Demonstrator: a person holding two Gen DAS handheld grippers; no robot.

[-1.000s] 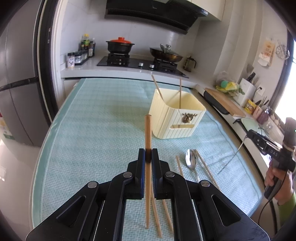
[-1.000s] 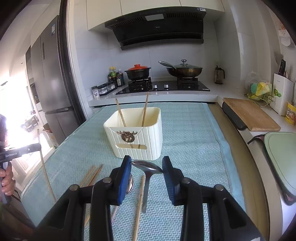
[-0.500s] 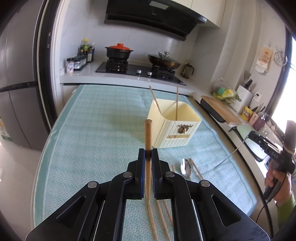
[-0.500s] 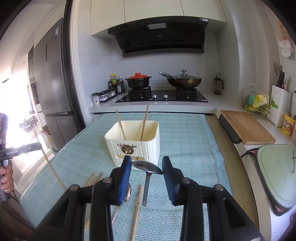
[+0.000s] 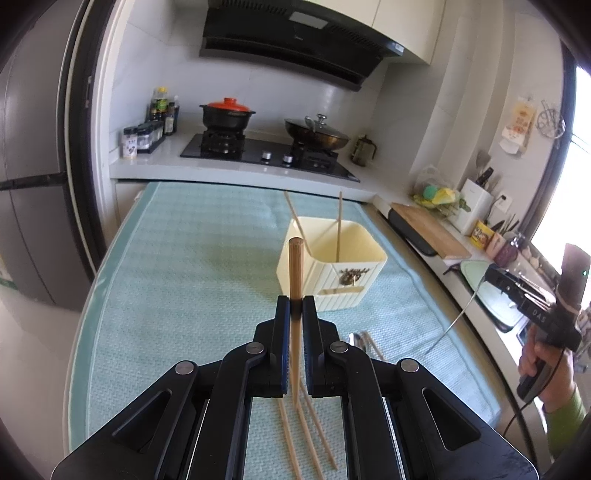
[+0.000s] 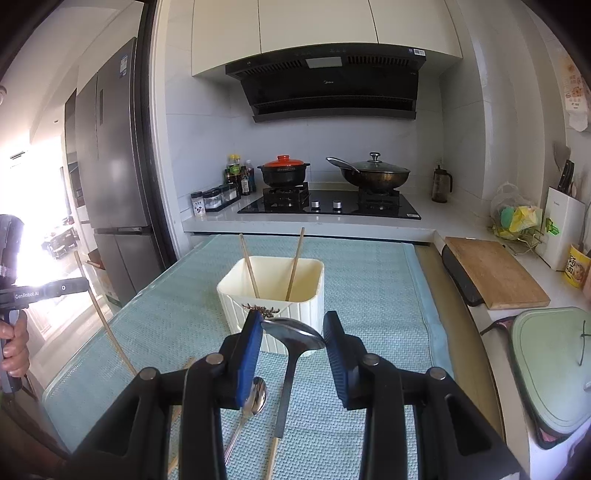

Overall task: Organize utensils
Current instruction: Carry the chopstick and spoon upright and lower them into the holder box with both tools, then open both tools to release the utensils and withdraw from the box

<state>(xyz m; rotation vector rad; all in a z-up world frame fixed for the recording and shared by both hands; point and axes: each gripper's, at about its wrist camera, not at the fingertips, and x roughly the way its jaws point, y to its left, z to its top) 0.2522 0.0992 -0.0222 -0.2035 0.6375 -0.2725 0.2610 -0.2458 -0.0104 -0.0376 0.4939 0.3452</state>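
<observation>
At frame centre the left gripper pinches a round wooden chopstick upright, while the right gripper clamps a glossy steel spoon before the ribbed cream holder.

A white-tiled wall was seen behind a black hob, topped by a dark extractor hood and pale cabinets. A grey refrigerator stood at the left; strong daylight was admitted beside it.
</observation>
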